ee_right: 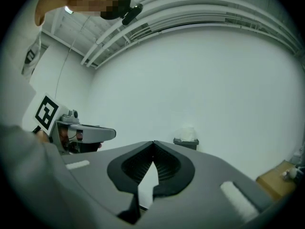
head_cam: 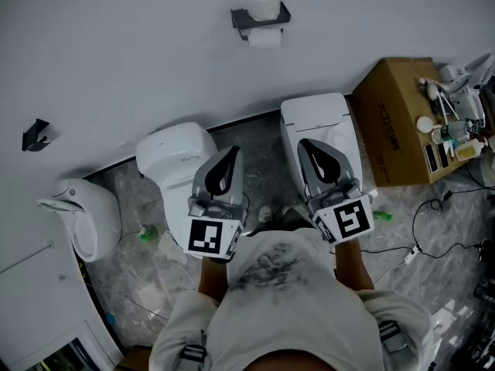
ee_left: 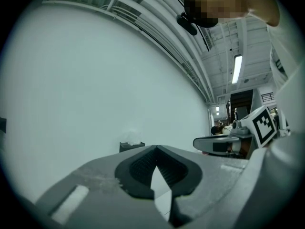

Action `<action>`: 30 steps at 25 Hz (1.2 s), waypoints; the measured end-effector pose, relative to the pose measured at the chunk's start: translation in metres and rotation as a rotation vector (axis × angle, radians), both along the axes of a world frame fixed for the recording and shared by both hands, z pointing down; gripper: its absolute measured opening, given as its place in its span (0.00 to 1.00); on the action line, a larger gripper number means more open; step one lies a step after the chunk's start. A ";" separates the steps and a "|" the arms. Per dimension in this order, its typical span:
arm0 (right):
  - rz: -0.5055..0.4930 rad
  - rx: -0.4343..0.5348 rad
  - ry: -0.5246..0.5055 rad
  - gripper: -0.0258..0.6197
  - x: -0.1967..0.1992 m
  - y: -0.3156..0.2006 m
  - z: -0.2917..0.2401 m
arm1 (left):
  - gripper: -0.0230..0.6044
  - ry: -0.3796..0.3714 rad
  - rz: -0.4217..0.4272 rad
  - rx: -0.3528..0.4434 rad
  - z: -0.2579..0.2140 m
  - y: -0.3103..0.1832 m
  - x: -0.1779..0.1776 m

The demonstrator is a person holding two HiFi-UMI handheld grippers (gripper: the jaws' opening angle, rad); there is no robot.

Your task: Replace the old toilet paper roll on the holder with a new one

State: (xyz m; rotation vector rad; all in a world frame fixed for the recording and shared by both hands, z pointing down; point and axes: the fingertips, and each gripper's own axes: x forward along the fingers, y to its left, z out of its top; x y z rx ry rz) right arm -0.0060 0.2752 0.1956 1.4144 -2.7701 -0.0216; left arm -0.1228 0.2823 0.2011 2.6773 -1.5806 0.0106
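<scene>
**Q:** Where is the toilet paper?

**A:** On a black holder (head_cam: 261, 18) fixed to the white wall (head_cam: 139, 52), above the stretch of floor between two white toilets. One roll (head_cam: 264, 1) stands upright on the holder's top shelf, with its round core hole facing up. A second roll (head_cam: 265, 39) lies sideways just under the shelf, a short white cylinder. How much paper it has left is too small to tell.

**Q:** And the grippers?

**A:** The left gripper (head_cam: 230, 153) and the right gripper (head_cam: 303, 142) are held side by side in front of the person's chest. Both point level toward the wall and are well apart from the holder. In each gripper's own view the grey jaws are pressed together at the tips and nothing sits between the ribbed black pads. The holder appears small and far off beyond the tips, with a white roll on top.

**Q:** What else is around?

**A:** The left toilet (head_cam: 174, 157) sits below the left gripper and the right toilet (head_cam: 317, 114) below the right one, both backed against the wall. A white urinal-shaped fixture (head_cam: 81, 211) stands at the left. A cardboard box (head_cam: 398, 122) rests against the wall at the right, with small bottles and clutter beside it. The floor (head_cam: 263, 141) is grey marbled tile, and cables trail across its right side.
</scene>
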 end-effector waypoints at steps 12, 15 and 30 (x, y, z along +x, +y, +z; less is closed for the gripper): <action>-0.004 -0.036 -0.004 0.04 0.007 -0.052 0.013 | 0.04 0.003 -0.012 -0.040 0.013 -0.048 0.007; -0.011 -0.044 -0.005 0.04 0.010 -0.071 0.016 | 0.04 -0.003 -0.019 -0.040 0.015 -0.066 0.010; -0.068 -0.067 0.000 0.04 0.027 -0.164 0.025 | 0.04 -0.025 -0.086 -0.061 0.021 -0.153 0.024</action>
